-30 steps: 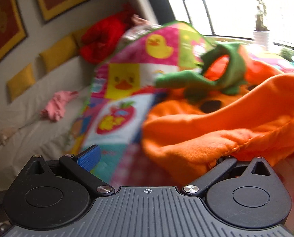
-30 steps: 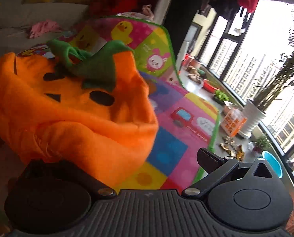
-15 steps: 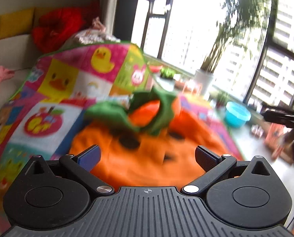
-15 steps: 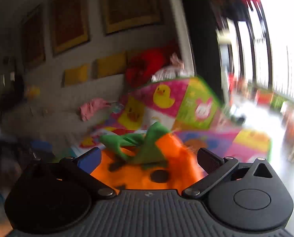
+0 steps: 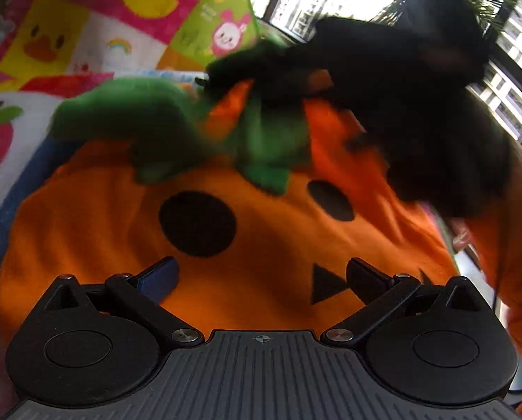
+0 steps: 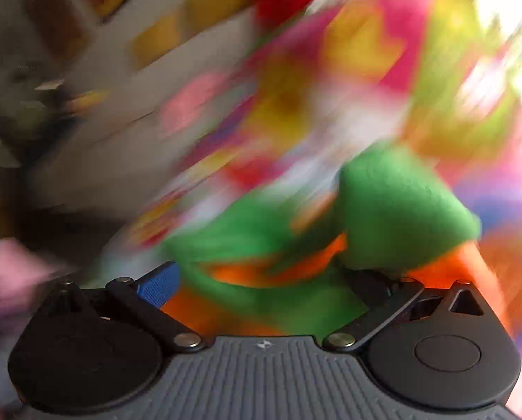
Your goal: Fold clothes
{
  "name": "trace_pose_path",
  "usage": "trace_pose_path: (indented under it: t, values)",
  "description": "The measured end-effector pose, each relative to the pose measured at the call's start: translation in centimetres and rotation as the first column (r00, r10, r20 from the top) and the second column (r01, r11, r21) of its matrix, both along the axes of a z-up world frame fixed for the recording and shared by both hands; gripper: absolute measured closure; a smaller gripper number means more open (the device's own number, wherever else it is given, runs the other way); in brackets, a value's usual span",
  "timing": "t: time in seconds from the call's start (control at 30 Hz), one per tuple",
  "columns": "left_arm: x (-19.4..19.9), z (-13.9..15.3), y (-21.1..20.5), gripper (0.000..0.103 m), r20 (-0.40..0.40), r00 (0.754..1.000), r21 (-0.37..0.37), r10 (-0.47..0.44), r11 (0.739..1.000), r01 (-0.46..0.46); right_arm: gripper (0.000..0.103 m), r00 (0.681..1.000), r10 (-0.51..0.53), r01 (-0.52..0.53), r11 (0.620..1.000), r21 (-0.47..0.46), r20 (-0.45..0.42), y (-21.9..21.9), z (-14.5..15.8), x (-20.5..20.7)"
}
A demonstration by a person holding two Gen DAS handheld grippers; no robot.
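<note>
Pumpkin costume (image 5: pixel 261 231) now released, flat.

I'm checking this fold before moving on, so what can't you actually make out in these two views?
- Right wrist view: motion blur smears the wall and the play mat.
- Left wrist view: a dark blurred shape covers the green collar's right side.
- Both views: the camera body hides the near hem of the pumpkin costume.
- Whether the right tongs touch cloth: blurred.

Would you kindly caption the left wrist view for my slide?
Open left gripper hovers over the orange pumpkin costume on a colourful play mat.
</note>
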State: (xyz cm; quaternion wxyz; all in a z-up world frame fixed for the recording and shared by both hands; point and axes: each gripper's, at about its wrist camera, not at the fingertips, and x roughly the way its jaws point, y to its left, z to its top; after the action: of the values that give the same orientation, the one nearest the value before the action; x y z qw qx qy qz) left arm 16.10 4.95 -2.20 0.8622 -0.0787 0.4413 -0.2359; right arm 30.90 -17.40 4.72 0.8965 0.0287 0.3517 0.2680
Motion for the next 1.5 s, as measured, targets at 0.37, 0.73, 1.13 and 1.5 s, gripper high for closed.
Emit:
trace_pose_path:
  t: [0.37, 0.73, 1.13, 1.5]
  values:
    - [1.3, -0.2, -0.5, 0.000, -0.051, 0.998, 0.081, -0.022, 0.996, 0.026, 0.000, 0.994, -0.109, 0.110, 0.993, 0.046, -0.022, -7.3, -1.0, -2.2]
    - [8.8, 4.8, 3.4, 0.000, 0.062, 0.991, -0.162, 0.120, 0.981, -0.109, 0.000, 0.986, -0.089, 0.094, 0.995, 0.028, -0.143, -6.4, -4.6, -3.5]
    - [18.8, 3.7, 6.0, 0.000, 0.251, 0.921, 0.124, 0.299, 0.933, -0.337, 0.000, 0.994, -0.107, 0.109, 0.989, -0.099, 0.024, -4.9, -1.2, -3.4]
    - [10.8, 7.3, 1.7, 0.000, 0.131, 0.990, -0.211, -0.045, 0.975, 0.072, 0.025, 0.945, -0.012, 0.180, 0.854, -0.488, 0.326, 1.0, -1.6, 3.1]
